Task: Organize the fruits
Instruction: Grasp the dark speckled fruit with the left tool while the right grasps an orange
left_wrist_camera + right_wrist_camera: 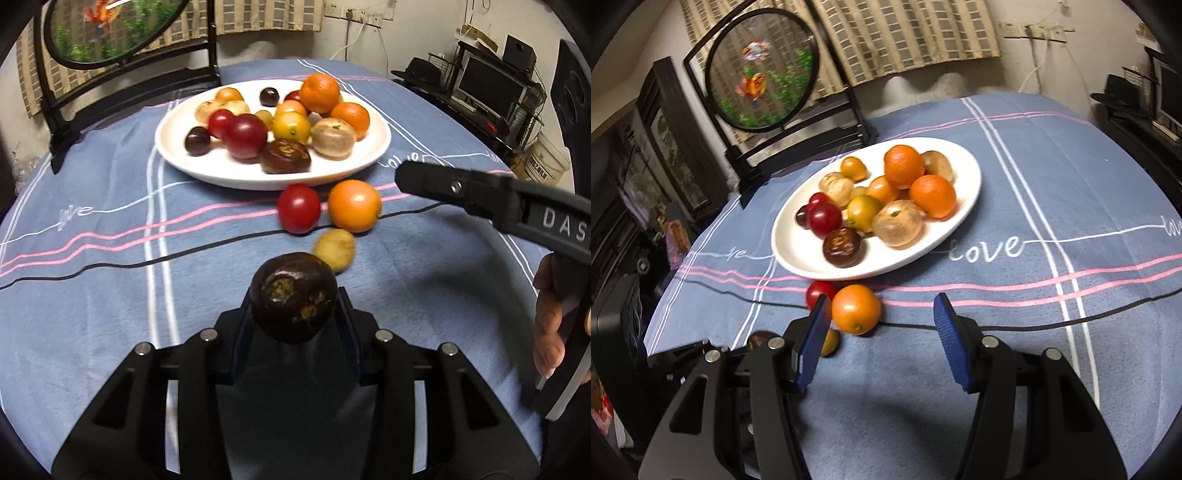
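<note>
Your left gripper (295, 299) grips a dark mangosteen (294, 295), right gripper (881, 332) wide & empty; next, carry it to plate (369, 162) near edge w/o squeezing.

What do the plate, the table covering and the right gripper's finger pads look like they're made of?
The plate looks like glazed white ceramic, smooth with soft glare, though melamine is possible. The table covering looks like soft woven or fleecy blue fabric, matte and creased, with the word love on it. The right gripper's pads look like ribbed blue rubber or plastic.
</note>
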